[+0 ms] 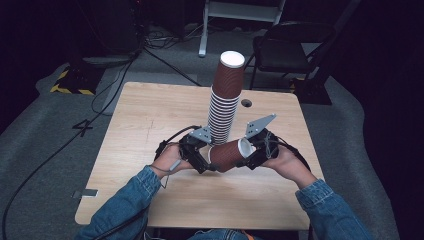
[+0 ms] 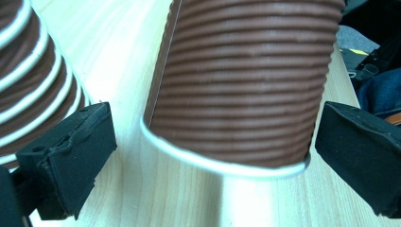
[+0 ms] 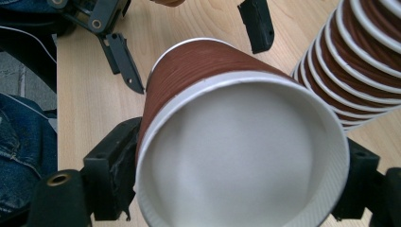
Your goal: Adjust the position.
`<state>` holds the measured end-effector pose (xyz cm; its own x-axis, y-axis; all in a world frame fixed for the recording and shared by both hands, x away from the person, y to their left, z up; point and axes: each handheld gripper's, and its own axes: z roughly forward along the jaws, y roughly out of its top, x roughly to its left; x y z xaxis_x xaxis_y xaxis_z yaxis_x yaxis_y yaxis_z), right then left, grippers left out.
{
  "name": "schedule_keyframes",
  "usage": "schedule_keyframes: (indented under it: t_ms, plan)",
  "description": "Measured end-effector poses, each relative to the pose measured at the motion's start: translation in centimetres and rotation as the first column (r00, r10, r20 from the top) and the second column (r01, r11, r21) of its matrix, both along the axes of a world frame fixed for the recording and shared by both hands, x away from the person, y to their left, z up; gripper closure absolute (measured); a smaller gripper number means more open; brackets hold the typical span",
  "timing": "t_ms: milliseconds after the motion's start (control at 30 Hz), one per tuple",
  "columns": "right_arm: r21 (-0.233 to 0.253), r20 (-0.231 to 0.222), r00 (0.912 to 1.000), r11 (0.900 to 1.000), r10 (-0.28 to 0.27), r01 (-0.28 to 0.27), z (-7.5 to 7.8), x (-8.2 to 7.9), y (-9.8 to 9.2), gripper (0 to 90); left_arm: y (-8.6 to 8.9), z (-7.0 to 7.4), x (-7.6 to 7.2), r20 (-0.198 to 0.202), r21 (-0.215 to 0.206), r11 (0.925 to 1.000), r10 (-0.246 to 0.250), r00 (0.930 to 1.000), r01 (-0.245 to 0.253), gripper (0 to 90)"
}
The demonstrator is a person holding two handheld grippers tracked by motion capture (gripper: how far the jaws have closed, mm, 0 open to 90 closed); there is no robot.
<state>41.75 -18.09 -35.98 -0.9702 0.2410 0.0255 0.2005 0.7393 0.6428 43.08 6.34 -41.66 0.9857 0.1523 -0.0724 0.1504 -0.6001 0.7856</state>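
A ribbed brown paper cup (image 1: pixel 229 154) lies on its side between the two grippers, near the front of the wooden table (image 1: pixel 150 115) and just in front of the tall stack of cups (image 1: pixel 225 100). The right gripper (image 3: pixel 236 184) pinches it at the base end — pads pressed to both sides. The left gripper (image 2: pixel 208 156) stands at the rim end with its jaws spread, a gap on either side — not gripping.

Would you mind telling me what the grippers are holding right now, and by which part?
The right gripper clamps a single brown paper cup at its base end. The left gripper has its jaws open around the cup's rim end, not touching.
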Motion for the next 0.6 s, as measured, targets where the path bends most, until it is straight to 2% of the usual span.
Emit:
schedule_keyframes:
  t_ms: [167, 400, 600]
  plan:
    - [0.014, 0.010, 0.9998, 1.000, -0.017, 0.017, 0.4, -0.3, -0.7, 20.6, 0.3, 0.1, 0.1, -0.001, -0.021, 0.9998, 0.006, 1.0000, -0.006, 0.0]
    - [0.055, 0.038, 0.9980, 0.997, -0.051, 0.049, 1.2, -0.8, -2.3, 20.7, 0.4, 0.0, 0.2, -0.008, -0.014, 0.9998, 0.014, 0.9999, -0.014, 0.0]
    - [0.101, 0.044, 0.9954, 0.992, -0.085, 0.080, 1.5, -1.4, -3.7, 20.7, 0.3, 0.0, 0.2, -0.009, -0.016, 0.9998, 0.014, 0.9999, -0.014, 0.1]
